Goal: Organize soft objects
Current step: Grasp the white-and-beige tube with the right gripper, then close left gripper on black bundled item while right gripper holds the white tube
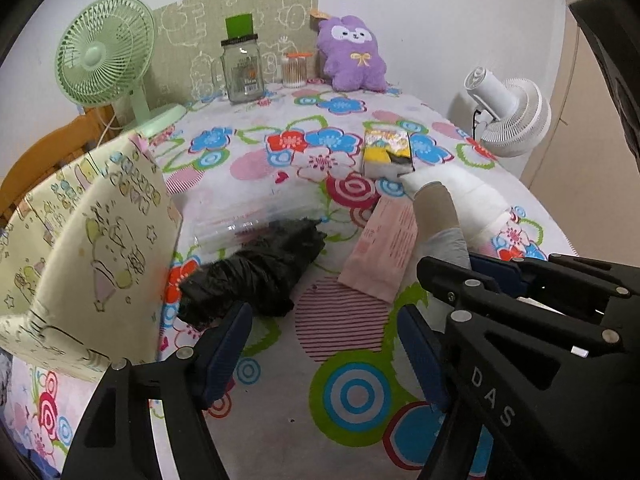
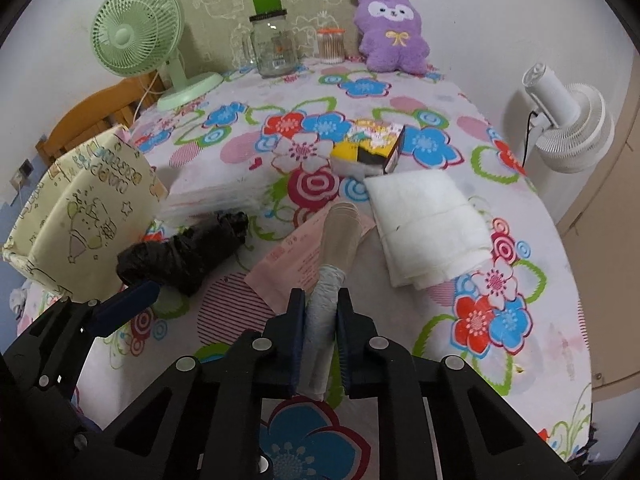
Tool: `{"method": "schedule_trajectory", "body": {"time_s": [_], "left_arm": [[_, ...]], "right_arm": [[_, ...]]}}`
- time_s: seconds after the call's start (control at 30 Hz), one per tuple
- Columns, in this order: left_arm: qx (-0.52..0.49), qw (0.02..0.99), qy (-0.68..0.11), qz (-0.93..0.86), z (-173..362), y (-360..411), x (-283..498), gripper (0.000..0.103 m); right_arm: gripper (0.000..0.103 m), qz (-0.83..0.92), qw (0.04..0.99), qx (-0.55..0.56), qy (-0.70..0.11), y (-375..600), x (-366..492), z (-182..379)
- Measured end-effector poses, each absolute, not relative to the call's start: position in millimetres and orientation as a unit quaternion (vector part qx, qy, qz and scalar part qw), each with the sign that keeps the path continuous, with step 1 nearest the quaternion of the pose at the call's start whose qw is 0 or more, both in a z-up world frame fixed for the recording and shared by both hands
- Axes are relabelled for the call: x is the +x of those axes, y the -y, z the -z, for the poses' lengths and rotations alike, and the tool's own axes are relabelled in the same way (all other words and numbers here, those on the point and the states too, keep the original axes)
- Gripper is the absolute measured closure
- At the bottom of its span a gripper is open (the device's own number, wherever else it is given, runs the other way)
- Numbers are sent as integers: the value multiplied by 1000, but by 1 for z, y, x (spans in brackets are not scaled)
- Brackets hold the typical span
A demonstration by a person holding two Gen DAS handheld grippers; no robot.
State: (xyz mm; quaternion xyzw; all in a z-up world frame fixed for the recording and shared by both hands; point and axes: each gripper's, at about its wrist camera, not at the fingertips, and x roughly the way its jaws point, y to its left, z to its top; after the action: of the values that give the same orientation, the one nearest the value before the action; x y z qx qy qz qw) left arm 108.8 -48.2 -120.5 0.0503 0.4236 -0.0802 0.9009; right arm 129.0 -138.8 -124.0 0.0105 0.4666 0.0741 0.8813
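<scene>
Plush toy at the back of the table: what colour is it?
Purple, with a white face and yellow bow; clearest in the right wrist view.

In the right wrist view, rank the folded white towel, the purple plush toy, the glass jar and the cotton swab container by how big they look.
1. folded white towel, though it lies nearest the camera
2. purple plush toy
3. glass jar
4. cotton swab container
</scene>
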Motion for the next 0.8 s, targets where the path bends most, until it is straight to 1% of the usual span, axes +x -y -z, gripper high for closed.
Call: {"method": "schedule_trajectory", "body": {"time_s": [0.5,0.8], "left_arm": [[57,908,-413,38,108,38,131,26],[54,904,-424,20,121,34,152,26]], "right_arm": [[86,-89,887,13,-453,130,145,106],[85,-88,879,12,-468,128,162,115]]}}
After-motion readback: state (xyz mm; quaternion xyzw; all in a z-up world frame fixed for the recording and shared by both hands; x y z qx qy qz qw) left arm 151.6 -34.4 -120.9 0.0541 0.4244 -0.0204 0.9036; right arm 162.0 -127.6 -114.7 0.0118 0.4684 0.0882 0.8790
